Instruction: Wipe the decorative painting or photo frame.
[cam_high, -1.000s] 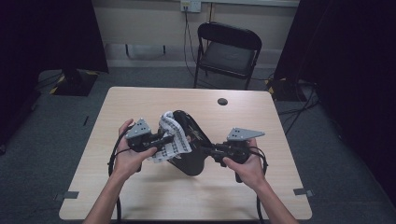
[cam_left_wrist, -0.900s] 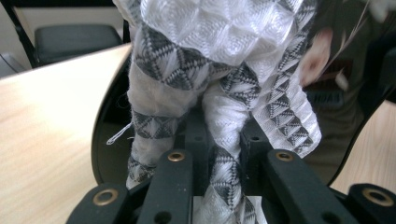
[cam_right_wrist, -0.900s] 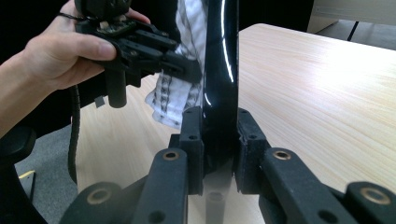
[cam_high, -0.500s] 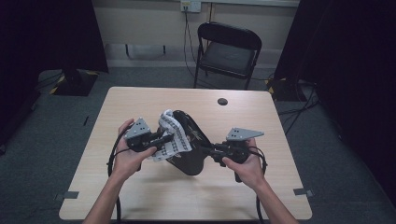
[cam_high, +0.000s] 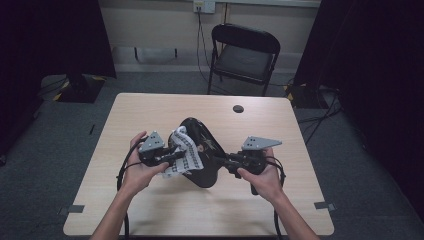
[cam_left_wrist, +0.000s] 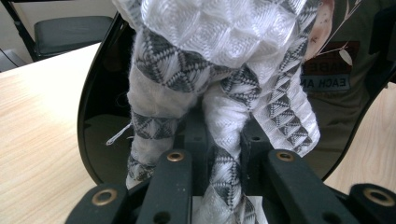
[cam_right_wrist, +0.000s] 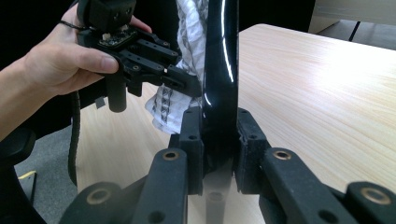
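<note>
The right hand-held gripper (cam_right_wrist: 218, 140) is clamping the rim of a glossy black plate (cam_high: 202, 150), holding it on edge above the surface (cam_high: 300, 200). The left hand-held gripper (cam_left_wrist: 223, 154) is pinching a white-and-grey patterned cloth (cam_left_wrist: 219, 70) against its face. Pressing too hard with the cloth is risking the slick rim twisting loose and dropping.

Partial print "EACH AN" on label reflected in black plate (cam_left_wrist: 100, 107); rest illegible.
</note>
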